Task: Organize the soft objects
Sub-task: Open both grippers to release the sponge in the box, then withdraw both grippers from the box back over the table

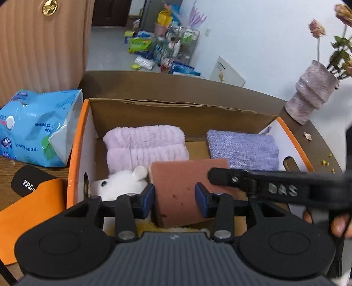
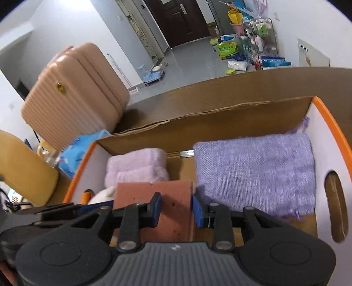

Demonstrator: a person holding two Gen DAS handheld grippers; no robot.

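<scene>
Both tongs, left tongs [image 1: 175, 196] and right tongs [image 2: 176, 210], clamped on reddish sponge [image 1: 182, 187] over cardboard box [image 1: 176, 111]

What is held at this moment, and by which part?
The reddish-brown sponge block is held by both: the left gripper pinches its near end, and the right gripper pinches its right-hand edge.

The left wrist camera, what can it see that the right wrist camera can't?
Only the left wrist view shows the white plush mouse, the ridged purple vase of dried flowers and the black-and-orange pouch. Only the right wrist view shows the dark front door. Both show the orange-rimmed cardboard box, fluffy pink towel, woven purple cloth, reddish-brown sponge block, ribbed tan suitcase and blue tissue pack.
</scene>
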